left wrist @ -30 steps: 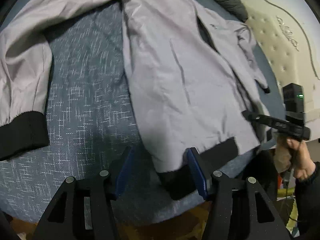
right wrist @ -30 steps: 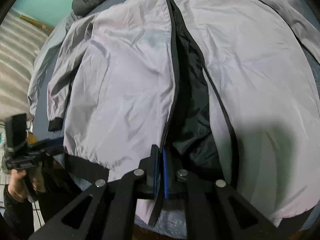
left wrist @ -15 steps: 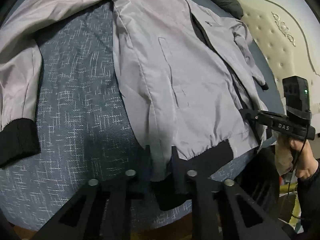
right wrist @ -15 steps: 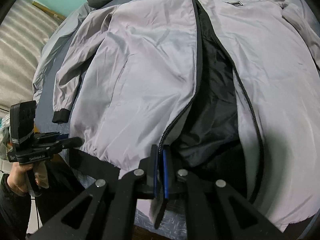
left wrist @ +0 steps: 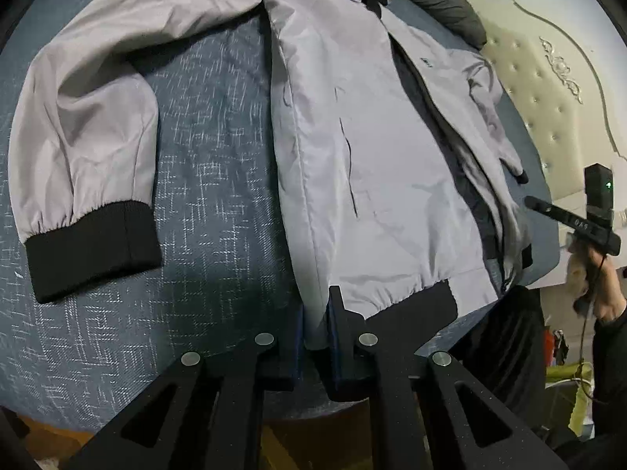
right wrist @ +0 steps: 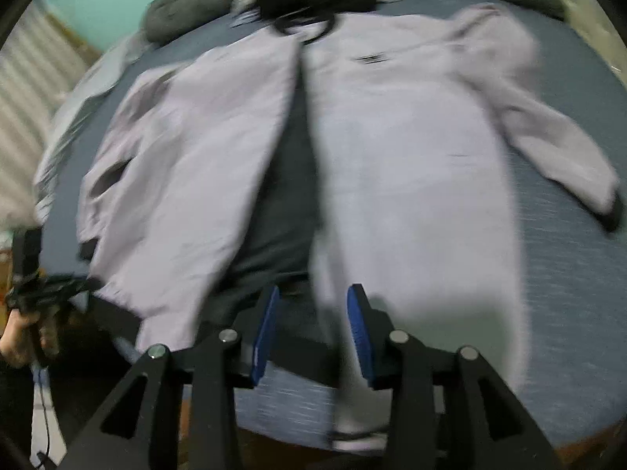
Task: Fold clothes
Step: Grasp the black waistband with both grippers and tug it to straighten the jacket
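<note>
Clearly the grey jacket (left wrist: 384,180) is light, thin and slick, lying open, front up, on the blue bed (left wrist: 219,180); it will slump and slide unless I take it by the thicker black ribbed hem (left wrist: 411,309); my left hand-held gripper (left wrist: 315,325) is clenched on the hem's corner at the side seam; my right hand-held gripper (right wrist: 313,329) is opening above the zip gap, nothing pinched between its blue pads (right wrist: 266,329); the cuffs offer equally firm holds.
</note>
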